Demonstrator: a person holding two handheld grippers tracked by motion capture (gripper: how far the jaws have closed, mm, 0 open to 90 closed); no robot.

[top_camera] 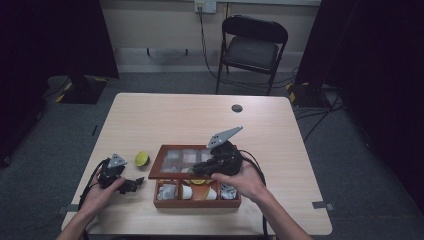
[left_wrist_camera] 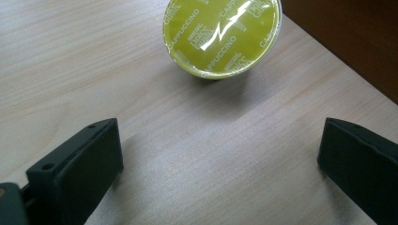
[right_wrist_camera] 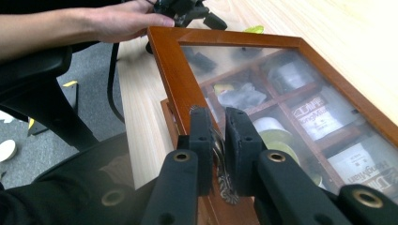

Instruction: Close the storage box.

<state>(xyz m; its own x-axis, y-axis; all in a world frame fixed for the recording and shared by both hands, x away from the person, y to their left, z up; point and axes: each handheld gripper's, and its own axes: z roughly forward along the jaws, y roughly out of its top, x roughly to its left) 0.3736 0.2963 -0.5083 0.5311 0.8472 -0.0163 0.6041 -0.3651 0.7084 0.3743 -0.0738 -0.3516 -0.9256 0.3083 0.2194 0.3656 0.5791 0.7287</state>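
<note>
Left gripper (left_wrist_camera: 220, 164): fingers (left_wrist_camera: 82, 171) wide apart, nothing between them. Yellow-green capsule (left_wrist_camera: 222, 35) marked "Cappuccino" rests on pale wooden bench (left_wrist_camera: 70, 61) ahead, apart from both. Dark brown box edge (left_wrist_camera: 356, 42) at upper right.

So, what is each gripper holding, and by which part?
The right gripper is shut on the metal clasp at the box lid's front edge. The left gripper is open, holding nothing.

This looks like a lab or test room. One plain wood tabletop (top_camera: 165, 115) stands alone on grey carpet (top_camera: 45, 145). Dark curtains (top_camera: 50, 35) hang at both sides. A black folding chair (top_camera: 252, 47) waits by the bare wall, and cables (top_camera: 320, 110) run over the floor.
</note>
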